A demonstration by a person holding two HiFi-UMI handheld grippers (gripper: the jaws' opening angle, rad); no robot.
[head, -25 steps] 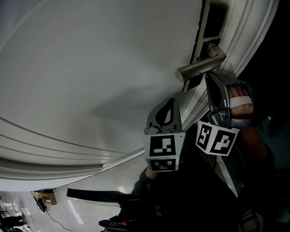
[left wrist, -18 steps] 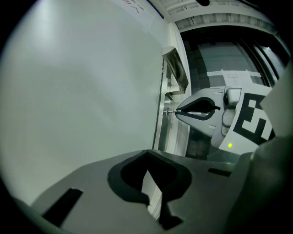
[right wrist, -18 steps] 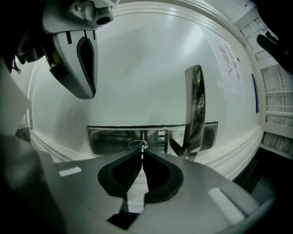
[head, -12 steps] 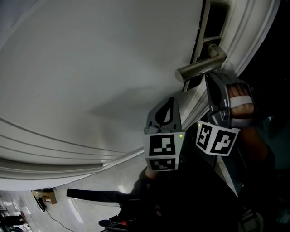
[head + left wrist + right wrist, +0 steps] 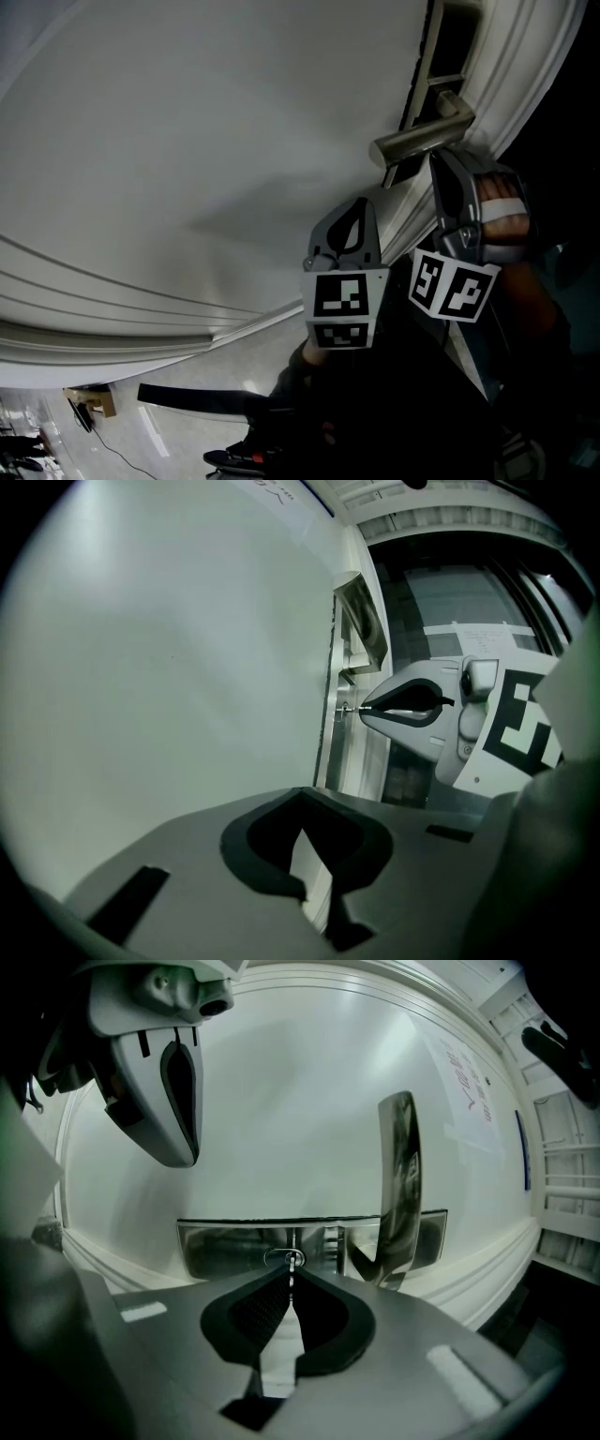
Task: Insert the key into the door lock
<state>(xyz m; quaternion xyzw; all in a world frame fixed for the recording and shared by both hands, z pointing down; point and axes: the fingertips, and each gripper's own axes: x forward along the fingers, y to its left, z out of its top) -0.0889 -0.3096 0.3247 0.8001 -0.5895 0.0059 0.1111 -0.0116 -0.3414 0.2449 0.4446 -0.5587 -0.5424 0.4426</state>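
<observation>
Right gripper (image 5: 291,1277) is pinching the key (image 5: 293,1263) at the lock (image 5: 277,1258), mid-frame; left gripper (image 5: 302,797) is idling, clenched empty. Next move: a straight push.

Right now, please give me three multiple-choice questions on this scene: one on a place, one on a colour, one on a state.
1. The key's tip is: A on the handle; B at the lock; C in the left hand-held gripper.
2. The door is: A brown; B blue; C white.
3. The right hand-held gripper is: A shut on the key; B open; C shut on the handle.
B, the tip meets the lock; C, it shows white in every view; A, its jaws pinch the key.
</observation>
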